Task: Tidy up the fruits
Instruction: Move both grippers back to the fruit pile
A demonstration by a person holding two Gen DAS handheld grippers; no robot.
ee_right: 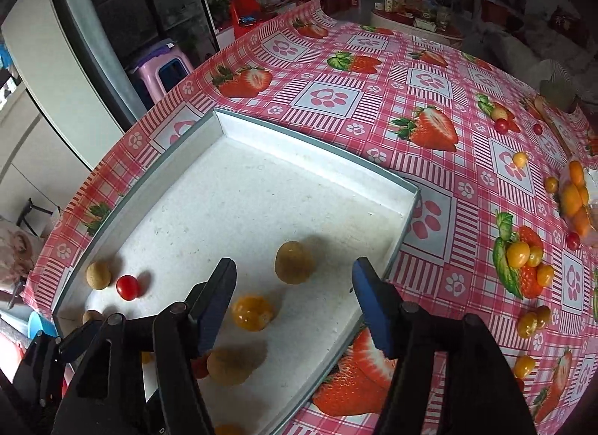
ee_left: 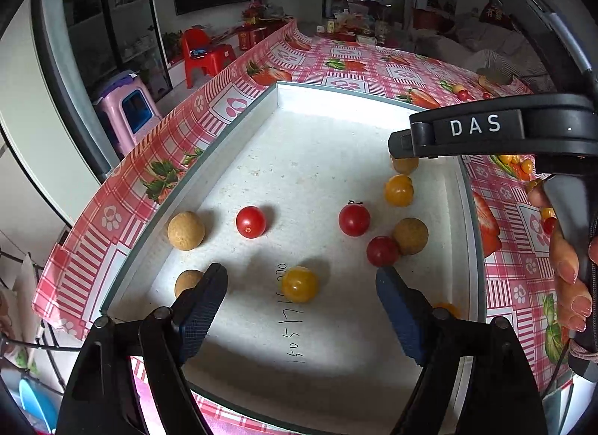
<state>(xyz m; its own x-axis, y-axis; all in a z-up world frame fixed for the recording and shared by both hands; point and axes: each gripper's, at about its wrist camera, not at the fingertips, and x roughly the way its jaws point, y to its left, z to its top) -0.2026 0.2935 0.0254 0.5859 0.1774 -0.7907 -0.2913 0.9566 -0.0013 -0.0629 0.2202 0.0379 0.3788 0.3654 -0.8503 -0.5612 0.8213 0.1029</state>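
**Two grippers gape over the fruit tray**

Both the left gripper point(ee_left: 302, 294) and right gripper point(ee_right: 294, 293) hover with fingers apart, empty, angled down. A yellow tomato point(ee_left: 299, 284) lies between the left fingers; fruit scatters the white tray point(ee_left: 317, 158) toward twelve o'clock.

a yellow tomato point(ee_left: 446, 308) hides behind the left hand-held gripper point(ee_left: 302, 298) finger.

I see a white tray point(ee_left: 336, 98) holding red, yellow and tan fruits point(ee_left: 299, 284), on a pink-checked strawberry-print tablecloth point(ee_right: 429, 72); purple stool point(ee_left: 127, 109) at ten o'clock.
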